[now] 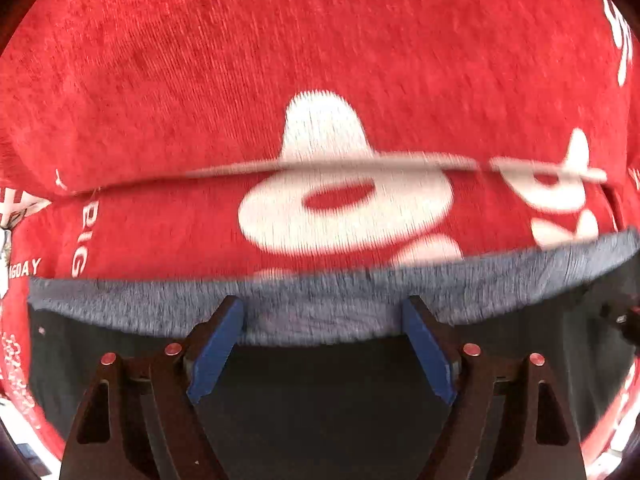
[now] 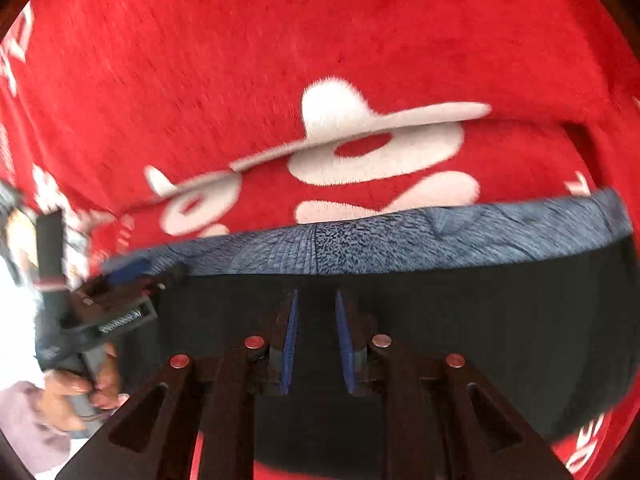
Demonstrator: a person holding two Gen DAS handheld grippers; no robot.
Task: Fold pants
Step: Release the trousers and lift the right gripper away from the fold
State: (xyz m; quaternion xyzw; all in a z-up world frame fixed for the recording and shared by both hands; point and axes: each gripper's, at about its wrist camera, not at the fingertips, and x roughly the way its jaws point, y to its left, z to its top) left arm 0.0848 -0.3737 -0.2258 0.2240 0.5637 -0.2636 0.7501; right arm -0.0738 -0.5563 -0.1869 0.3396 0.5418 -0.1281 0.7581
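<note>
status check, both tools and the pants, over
Left tool open, empty. Right tool nearly shut, empty. Dark pants flat on red blanket. Nothing in the way.

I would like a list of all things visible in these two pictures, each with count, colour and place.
pants: one, dark, with a grey-blue waistband; lying on the blanket, under both grippers.
blanket: one, red with white shapes and letters; it covers the whole surface beyond the pants, with a fold line across it.
left gripper: one, dark frame with blue pads; jaws wide apart over the waistband, nothing pressed between them.
right gripper: one, dark frame with blue pads; jaws close together with a narrow gap, over the dark cloth.
hand: one, holding the left gripper's handle, at the left edge of the right wrist view.
</note>
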